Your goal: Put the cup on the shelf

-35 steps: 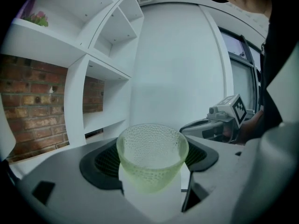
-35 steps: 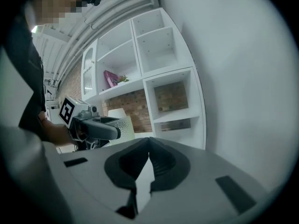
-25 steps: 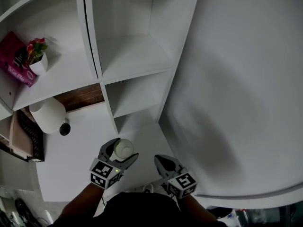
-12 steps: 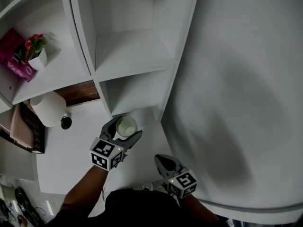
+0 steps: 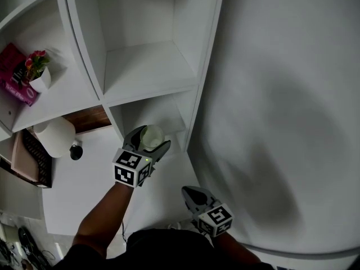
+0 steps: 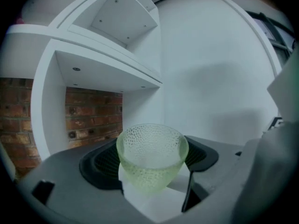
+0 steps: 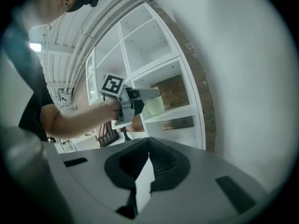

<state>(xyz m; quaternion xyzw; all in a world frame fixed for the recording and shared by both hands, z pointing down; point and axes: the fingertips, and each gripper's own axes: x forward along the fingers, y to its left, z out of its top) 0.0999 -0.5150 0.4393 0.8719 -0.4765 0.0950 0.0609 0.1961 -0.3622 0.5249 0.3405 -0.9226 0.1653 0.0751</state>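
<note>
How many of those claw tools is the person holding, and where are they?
2. The left gripper is raised in front of the lower compartment of the shelf, jaws shut on a cup. The right gripper hangs low near the person's body, jaws together, empty.

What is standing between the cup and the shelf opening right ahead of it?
Nothing visible. The left claw holds the cup at the mouth of the lower compartment, whose floor looks bare.
</note>
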